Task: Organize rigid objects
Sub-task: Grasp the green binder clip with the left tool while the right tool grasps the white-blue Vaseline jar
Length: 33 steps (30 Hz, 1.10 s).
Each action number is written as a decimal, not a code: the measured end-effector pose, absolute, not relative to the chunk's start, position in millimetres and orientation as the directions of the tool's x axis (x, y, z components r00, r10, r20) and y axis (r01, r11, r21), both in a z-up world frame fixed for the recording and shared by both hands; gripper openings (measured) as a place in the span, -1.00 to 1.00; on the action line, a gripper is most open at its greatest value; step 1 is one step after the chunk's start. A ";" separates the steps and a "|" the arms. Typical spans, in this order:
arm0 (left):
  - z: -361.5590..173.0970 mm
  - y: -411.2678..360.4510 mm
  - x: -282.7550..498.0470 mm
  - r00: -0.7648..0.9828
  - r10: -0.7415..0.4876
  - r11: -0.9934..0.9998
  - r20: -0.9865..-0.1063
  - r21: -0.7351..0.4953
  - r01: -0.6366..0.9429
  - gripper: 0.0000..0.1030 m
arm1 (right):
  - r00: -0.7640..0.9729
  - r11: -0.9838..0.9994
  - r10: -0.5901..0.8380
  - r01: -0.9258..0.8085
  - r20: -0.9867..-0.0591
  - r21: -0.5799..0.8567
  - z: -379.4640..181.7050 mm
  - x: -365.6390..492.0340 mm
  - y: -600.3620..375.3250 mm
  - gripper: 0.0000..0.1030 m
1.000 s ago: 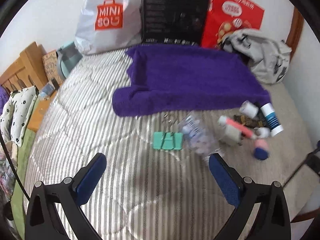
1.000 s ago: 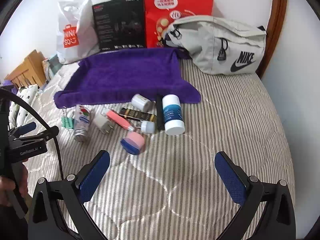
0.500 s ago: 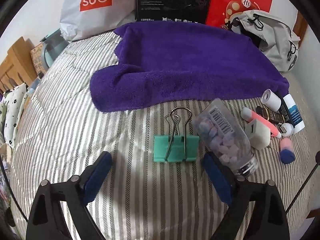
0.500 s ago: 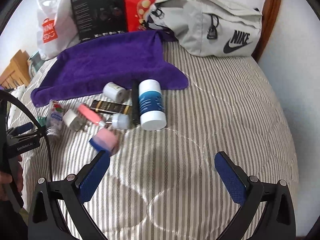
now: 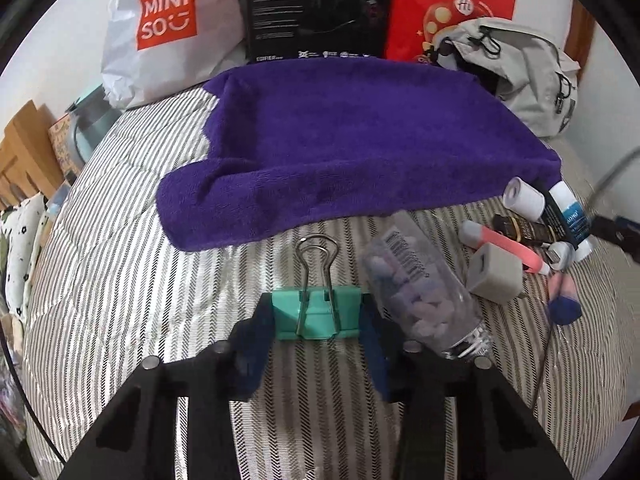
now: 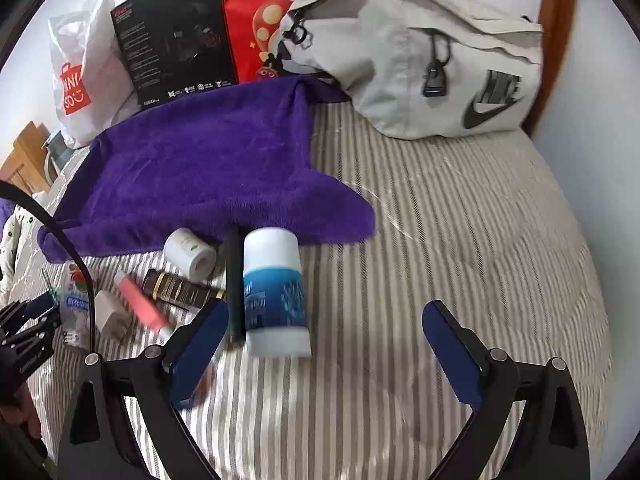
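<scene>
The left hand-held gripper (image 5: 318, 314) pinches the teal binder clip (image 5: 316, 312) on the striped bed (image 5: 120, 280) — a clear bottle of pastel candies (image 5: 420, 292) lies just to its right. The right hand-held gripper (image 6: 324, 334) is spread wide; the blue-and-white tube (image 6: 276, 296) lies between its fingers, a black pen (image 6: 234, 280) just left of it.

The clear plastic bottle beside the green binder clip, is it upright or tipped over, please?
Tipped over: the clear plastic bottle lies on its side on the striped bedcover.
</scene>
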State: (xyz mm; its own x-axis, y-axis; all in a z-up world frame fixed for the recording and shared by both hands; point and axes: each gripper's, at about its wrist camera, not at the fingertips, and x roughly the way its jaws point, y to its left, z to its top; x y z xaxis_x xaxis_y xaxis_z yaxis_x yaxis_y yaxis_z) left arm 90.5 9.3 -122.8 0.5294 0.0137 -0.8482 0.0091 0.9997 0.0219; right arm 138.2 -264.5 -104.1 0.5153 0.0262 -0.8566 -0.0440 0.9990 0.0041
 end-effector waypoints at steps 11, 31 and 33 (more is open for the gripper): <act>-123.8 10.7 91.7 0.520 0.001 1.000 -0.854 0.013 0.019 -0.23 | 0.453 0.989 -0.064 -0.088 -0.889 -0.116 -127.5 159.8 -269.5 0.66; -125.1 11.0 93.5 0.518 -0.014 0.999 -0.856 0.007 0.039 -0.24 | 0.439 0.986 0.092 -0.163 -0.894 0.021 -129.7 166.3 -280.0 -0.30; -124.6 12.0 92.6 0.513 -0.020 0.999 -0.858 -0.001 0.038 -0.24 | 0.440 0.987 0.106 -0.159 -0.892 0.039 -123.6 162.1 -281.0 -0.30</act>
State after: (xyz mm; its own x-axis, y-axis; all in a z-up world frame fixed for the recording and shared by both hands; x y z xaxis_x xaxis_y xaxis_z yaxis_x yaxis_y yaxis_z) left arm 92.6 12.0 -124.6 0.5129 -0.0204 -0.8582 0.0379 0.9993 -0.0011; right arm 162.1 -281.0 -123.6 0.4400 0.1062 -0.8917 -0.1585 0.9866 0.0393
